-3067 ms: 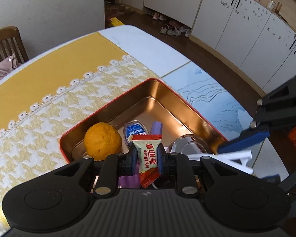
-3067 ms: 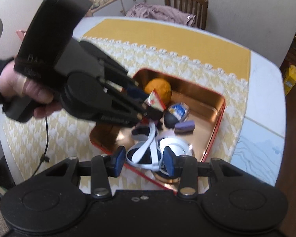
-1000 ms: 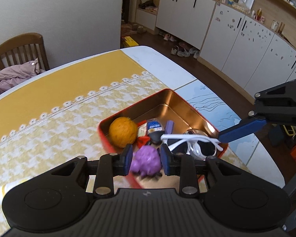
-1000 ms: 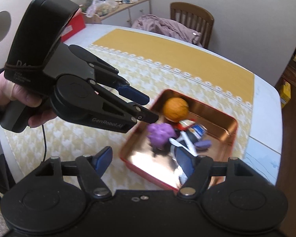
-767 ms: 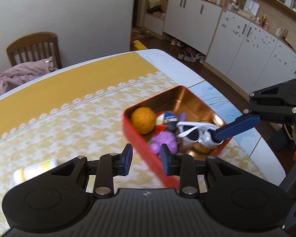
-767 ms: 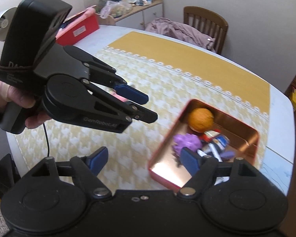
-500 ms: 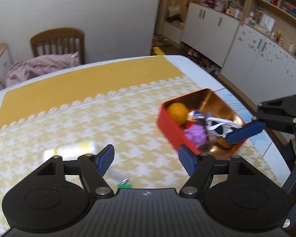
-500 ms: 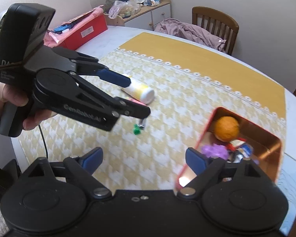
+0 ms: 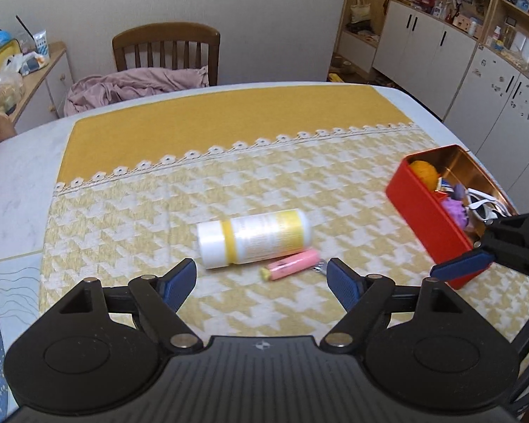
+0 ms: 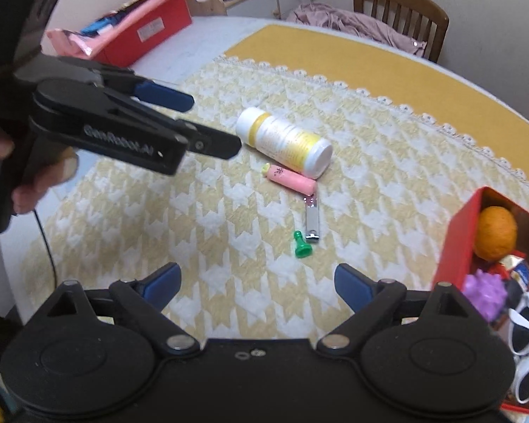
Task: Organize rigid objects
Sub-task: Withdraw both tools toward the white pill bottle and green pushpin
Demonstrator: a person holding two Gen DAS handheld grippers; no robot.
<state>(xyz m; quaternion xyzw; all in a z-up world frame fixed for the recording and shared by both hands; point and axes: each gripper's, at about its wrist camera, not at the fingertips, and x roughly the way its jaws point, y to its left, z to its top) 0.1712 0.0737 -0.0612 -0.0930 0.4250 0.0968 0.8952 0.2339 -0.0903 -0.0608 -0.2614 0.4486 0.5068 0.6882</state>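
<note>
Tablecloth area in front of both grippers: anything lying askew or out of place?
Yes. The white and yellow bottle lies on its side, with the pink tube against it. The nail clipper and green piece lie loose on the tablecloth, outside the red tin. Nothing looks spilled or broken.

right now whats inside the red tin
Inside the red tin: an orange, a purple spiky toy, white sunglasses and a red snack packet. Whatever lies under these is covered.
</note>
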